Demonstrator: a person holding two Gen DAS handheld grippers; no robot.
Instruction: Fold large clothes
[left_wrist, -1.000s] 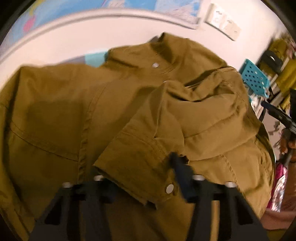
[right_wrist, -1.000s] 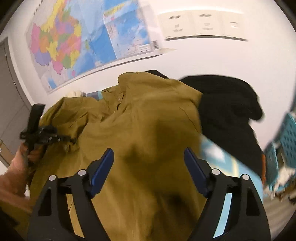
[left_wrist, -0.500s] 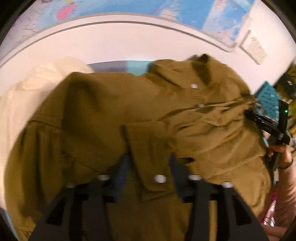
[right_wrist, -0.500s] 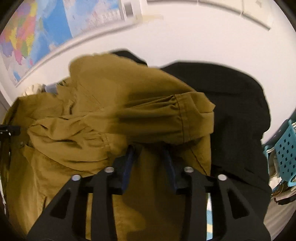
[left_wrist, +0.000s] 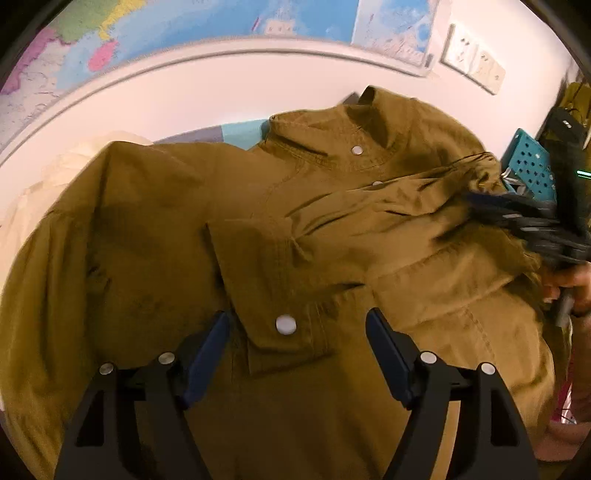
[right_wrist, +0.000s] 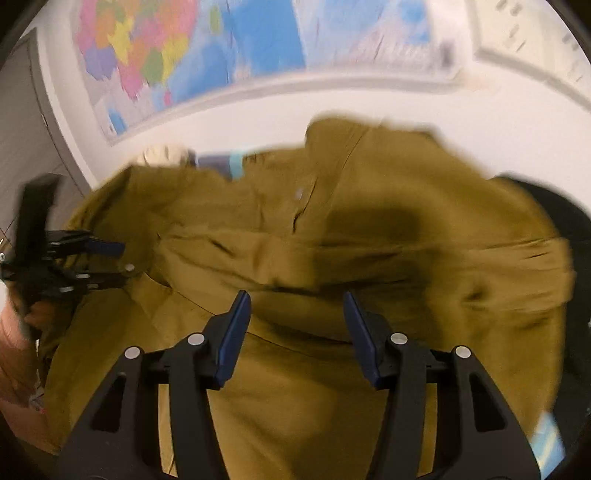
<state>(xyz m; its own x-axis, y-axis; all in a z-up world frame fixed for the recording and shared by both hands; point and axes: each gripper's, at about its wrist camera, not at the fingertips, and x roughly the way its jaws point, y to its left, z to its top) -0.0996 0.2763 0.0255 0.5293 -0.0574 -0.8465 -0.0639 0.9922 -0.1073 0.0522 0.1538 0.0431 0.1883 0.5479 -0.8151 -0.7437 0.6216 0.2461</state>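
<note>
An olive-brown jacket (left_wrist: 155, 221) with silver snaps lies spread out, collar toward the wall. One sleeve is folded across its front, and the sleeve cuff (left_wrist: 280, 295) with a snap lies flat. My left gripper (left_wrist: 297, 325) is open, its jaws either side of the cuff without gripping it. My right gripper (right_wrist: 297, 306) is open over the jacket (right_wrist: 369, 240) and holds nothing. It also shows blurred at the right edge of the left wrist view (left_wrist: 517, 221). The left gripper shows at the left of the right wrist view (right_wrist: 103, 258).
A white wall with a coloured map (right_wrist: 184, 55) stands behind. A cream garment (left_wrist: 48, 184) lies at the left and a black garment (right_wrist: 565, 221) at the right. A teal perforated basket (left_wrist: 532, 166) stands at the right. A blue surface (left_wrist: 240, 133) shows beyond the collar.
Both grippers have opened and let go of the jacket. The sleeve now lies folded across the front. The right gripper has drawn back, its view blurred by motion.
</note>
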